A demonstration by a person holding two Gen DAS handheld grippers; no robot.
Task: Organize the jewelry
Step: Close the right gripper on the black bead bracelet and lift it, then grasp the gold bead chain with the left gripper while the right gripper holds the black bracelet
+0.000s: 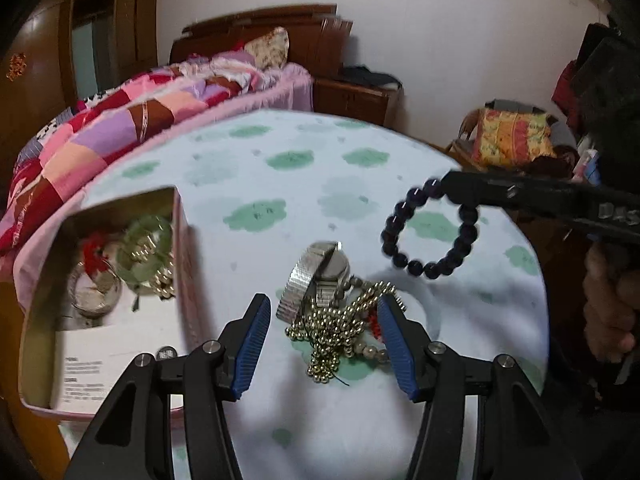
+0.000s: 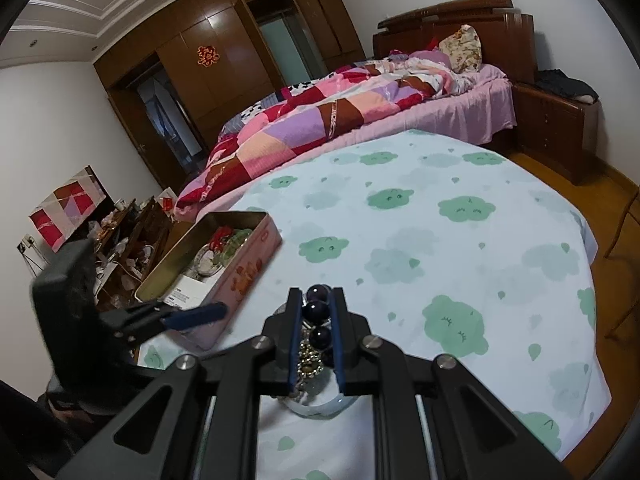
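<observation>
In the left wrist view the left gripper [image 1: 322,340] fills the bottom centre of the frame, its jaws released and standing either side of a heap of jewelry on the counter [image 1: 280,168], pads not pressing on anything. Between and just beyond the blue pads lie gold bead strands [image 1: 340,328], with a silver watch [image 1: 316,280] right behind them at mid-frame. At the left edge sits an open tin box [image 1: 182,240] holding a green bangle [image 1: 148,248] and other pieces, blurred. At the right of the frame the right gripper [image 1: 450,188] reaches in from the edge, clenched on a dark bead bracelet [image 1: 430,232] that hangs free above the cloud-patterned cloth. In the right wrist view the same beads sit squeezed between its pads at lower centre. Farther back is a bed [image 1: 160,112] with a patchwork quilt.
</observation>
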